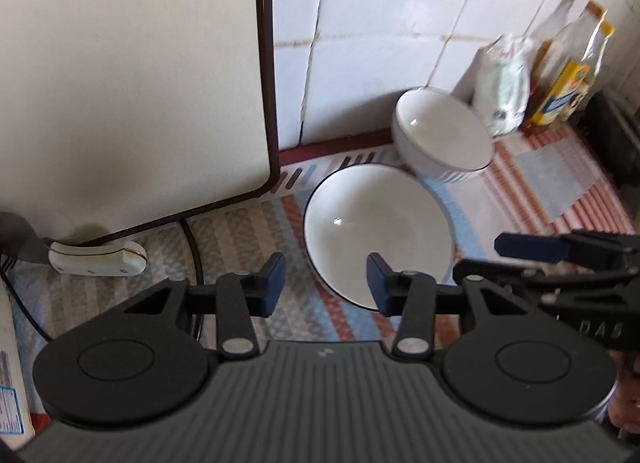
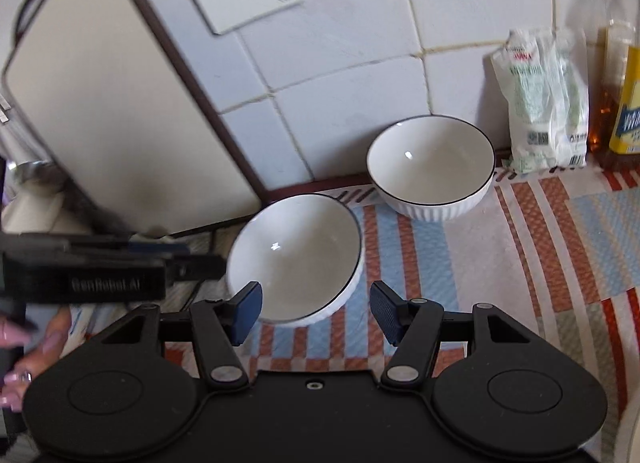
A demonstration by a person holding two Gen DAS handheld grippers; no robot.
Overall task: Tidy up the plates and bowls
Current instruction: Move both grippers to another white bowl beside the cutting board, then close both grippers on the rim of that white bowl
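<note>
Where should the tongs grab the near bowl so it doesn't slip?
Probably the rim of the near bowl. It sits upright and open on the striped mat, so one pad can go inside and one outside its ribbed wall. Come down from above at the near edge, where the right tongs already hover open, clear of the far bowl.

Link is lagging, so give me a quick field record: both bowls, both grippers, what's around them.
near bowl: white, dark rim, empty, upright on the striped mat
far bowl: same style, empty, by the tiled wall
bowls: close together; touching or not, cannot tell
left gripper: open, nothing held, near bowl's rim just beyond its right finger
right gripper: open, nothing held, near bowl just ahead
striped mat: covers the counter
appliance: cream, left of bowls
packet: white-green, against wall
</note>
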